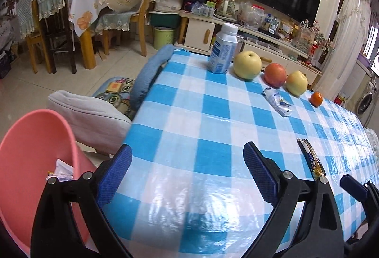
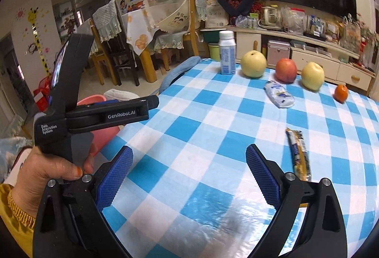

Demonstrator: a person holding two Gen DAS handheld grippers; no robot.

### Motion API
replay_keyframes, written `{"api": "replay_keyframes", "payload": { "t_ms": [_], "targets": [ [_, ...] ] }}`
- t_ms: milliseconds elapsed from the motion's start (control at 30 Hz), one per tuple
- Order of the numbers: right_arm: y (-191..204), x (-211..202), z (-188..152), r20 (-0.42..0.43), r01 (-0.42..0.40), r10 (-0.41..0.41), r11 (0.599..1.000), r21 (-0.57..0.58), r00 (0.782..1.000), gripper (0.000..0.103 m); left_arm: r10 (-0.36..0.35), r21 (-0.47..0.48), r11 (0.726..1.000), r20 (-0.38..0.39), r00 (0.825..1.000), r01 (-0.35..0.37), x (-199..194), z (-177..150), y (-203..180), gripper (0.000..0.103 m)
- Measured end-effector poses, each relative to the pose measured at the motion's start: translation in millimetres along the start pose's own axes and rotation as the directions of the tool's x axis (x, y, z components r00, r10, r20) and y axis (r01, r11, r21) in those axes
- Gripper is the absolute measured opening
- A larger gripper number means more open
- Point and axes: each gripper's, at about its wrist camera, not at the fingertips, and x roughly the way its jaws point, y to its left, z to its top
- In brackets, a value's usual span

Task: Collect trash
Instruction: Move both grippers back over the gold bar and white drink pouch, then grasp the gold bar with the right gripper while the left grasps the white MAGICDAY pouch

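- Here, my left gripper point(image 1: 187, 163) hangs over the near part of the blue-and-white checked tablecloth point(image 1: 201, 115), jaws spread wide with nothing between them.
- My right gripper point(image 2: 189, 165) is just as wide apart and empty, above the same cloth.
- A long snack wrapper point(image 2: 299, 154) lies flat on the cloth just beyond my right gripper's right finger.
- A crumpled white-and-blue packet point(image 2: 279, 94) lies farther off, near a row of fruit point(image 2: 285, 70) and a milk bottle point(image 2: 227, 52).
- The pink bin point(image 1: 35, 151) stands beside the table's left edge, scraps already inside.
- Beyond are dining chairs point(image 1: 54, 28) and a TV cabinet point(image 1: 267, 44).
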Motion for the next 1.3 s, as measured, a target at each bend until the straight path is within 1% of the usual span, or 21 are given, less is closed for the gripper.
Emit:
{"api": "replay_keyframes", "payload": {
  "t_ms": [200,300,400,467,600,667,767,833,900,933,1000,1100,1167,1233,1300],
  "targets": [
    [-31,-7,-4,-0.008,0.023,-0.023,0.999,0.04,1.0,0.095,-0.017,0.012,1.0,-0.027,0.999,0.018,12,-3,-20,0.095],
    [-48,-9,-5,-0.014,0.032,-0.031,0.997,0.068,0.999,0.095,-0.003,0.013,1.0,-0.041,0.999,0.004,17,-4,-30,0.095],
    [-66,-11,-6,-0.021,0.043,-0.041,0.995,0.095,0.999,0.095,-0.01,-0.003,1.0,-0.094,0.996,0.01,27,-3,-41,0.095],
    [-77,-13,-6,-0.018,0.058,-0.057,0.992,0.11,0.998,0.095,-0.016,0.002,1.0,-0.125,0.992,0.016,33,-3,-49,0.095],
    [-103,-17,-5,-0.017,0.094,-0.092,0.985,0.146,0.996,0.095,-0.073,0.073,0.994,-0.107,0.992,0.081,35,-10,-73,0.095],
    [-114,-18,-5,-0.013,0.116,-0.116,0.98,0.161,0.993,0.095,-0.088,0.107,0.989,-0.1,0.991,0.099,35,-14,-83,0.095],
    [-128,-19,-4,-0.007,0.134,-0.135,0.975,0.176,0.991,0.095,-0.093,0.152,0.982,-0.125,0.988,0.112,41,-20,-100,0.095],
    [-137,-19,-5,-0.002,0.137,-0.139,0.972,0.19,0.99,0.095,-0.077,0.175,0.98,-0.117,0.99,0.097,42,-22,-107,0.095],
    [-146,-14,-7,-0.018,0.129,-0.128,0.971,0.202,0.992,0.095,-0.056,0.186,0.98,-0.097,0.994,0.074,41,-20,-109,0.095],
    [-148,-12,-8,-0.022,0.126,-0.124,0.971,0.205,0.992,0.095,-0.039,0.187,0.981,-0.087,0.995,0.055,40,-18,-109,0.095],
    [-154,-5,-10,-0.036,0.125,-0.12,0.972,0.2,0.992,0.095,-0.027,0.182,0.982,-0.084,0.996,0.042,40,-15,-106,0.095],
    [-158,10,-14,-0.082,0.094,-0.081,0.979,0.181,0.993,0.095,0.006,0.141,0.99,-0.133,0.991,0.013,49,-13,-98,0.095],
    [-157,16,-15,-0.096,0.094,-0.079,0.982,0.162,0.992,0.095,0.006,0.112,0.994,-0.181,0.983,0.015,58,-15,-93,0.095],
    [-154,23,-15,-0.112,0.102,-0.087,0.986,0.131,0.99,0.095,0.007,0.116,0.993,-0.19,0.982,0.016,61,-16,-94,0.095],
    [-154,29,-14,-0.117,0.112,-0.099,0.987,0.111,0.988,0.095,0.019,0.134,0.991,-0.181,0.983,0.006,61,-16,-96,0.095]
  ]
}}
